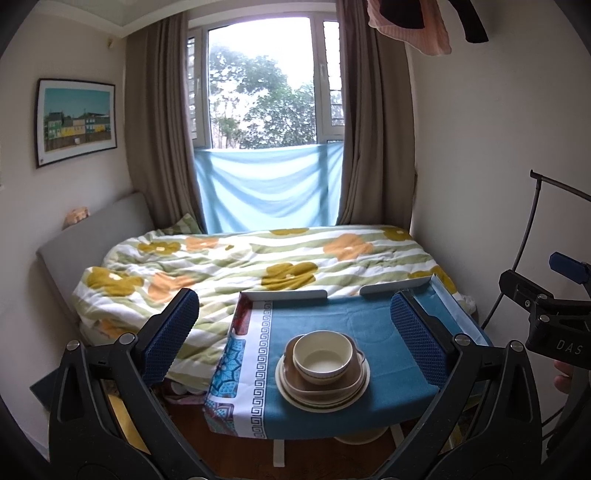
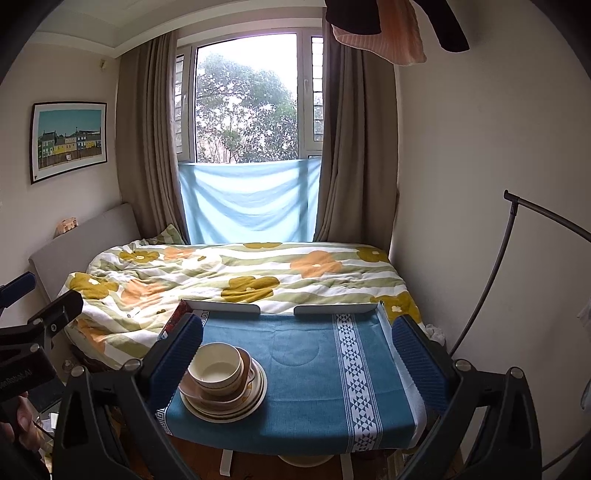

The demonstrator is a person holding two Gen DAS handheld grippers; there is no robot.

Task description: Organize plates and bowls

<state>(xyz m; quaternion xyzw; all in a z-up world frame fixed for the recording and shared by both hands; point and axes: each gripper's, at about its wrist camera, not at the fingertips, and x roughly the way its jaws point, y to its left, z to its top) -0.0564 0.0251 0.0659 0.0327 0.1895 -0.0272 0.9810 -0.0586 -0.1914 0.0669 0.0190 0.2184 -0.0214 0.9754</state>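
A cream bowl (image 1: 322, 357) sits on top of a stack of brown and cream plates (image 1: 322, 391) on a small table covered with a blue cloth (image 1: 332, 317). In the right wrist view the same bowl (image 2: 218, 367) and plates (image 2: 225, 400) lie at the table's front left. My left gripper (image 1: 295, 332) hangs open above and short of the stack, nothing between its fingers. My right gripper (image 2: 297, 350) is open too, held over the bare blue cloth (image 2: 306, 387), its left finger (image 2: 177, 354) overlapping the stack's left edge in the picture.
A bed with a flowered quilt (image 1: 258, 266) lies right behind the table. Raised white rails (image 2: 332, 309) edge the table's far side. A thin black lamp stand (image 2: 487, 280) curves up at the right wall. Clothes (image 2: 376, 33) hang overhead. A hand (image 2: 22, 417) shows at the left edge.
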